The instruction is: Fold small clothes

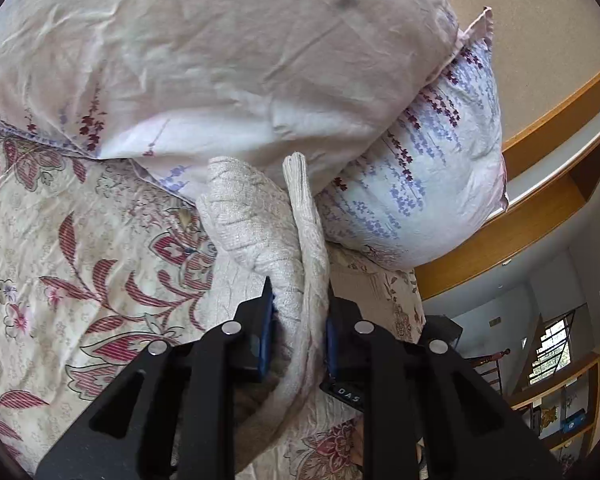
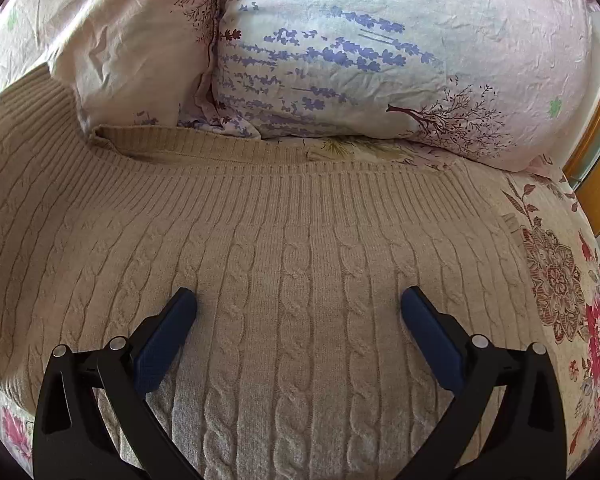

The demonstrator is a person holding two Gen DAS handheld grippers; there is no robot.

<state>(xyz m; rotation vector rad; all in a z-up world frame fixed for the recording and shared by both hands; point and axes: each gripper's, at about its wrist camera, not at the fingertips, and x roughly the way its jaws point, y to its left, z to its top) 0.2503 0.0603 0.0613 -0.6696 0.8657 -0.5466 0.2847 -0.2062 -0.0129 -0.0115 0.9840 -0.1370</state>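
A beige cable-knit sweater (image 2: 292,264) lies spread flat on the bed, its ribbed hem toward the pillows. My right gripper (image 2: 298,304) stands open over the knit, both blue pads resting on or just above it with nothing pinched. In the left wrist view my left gripper (image 1: 298,312) is shut on a bunched fold of the sweater (image 1: 260,220), lifted off the bed; the cloth stands up between the blue pads and its ribbed edge (image 1: 296,172) points upward.
Two pillows (image 2: 340,60) with purple flower print lie stacked beyond the sweater. The flowered bedspread (image 1: 60,240) covers the bed. A wooden headboard shelf (image 1: 540,184) runs at the right, with the room beyond it.
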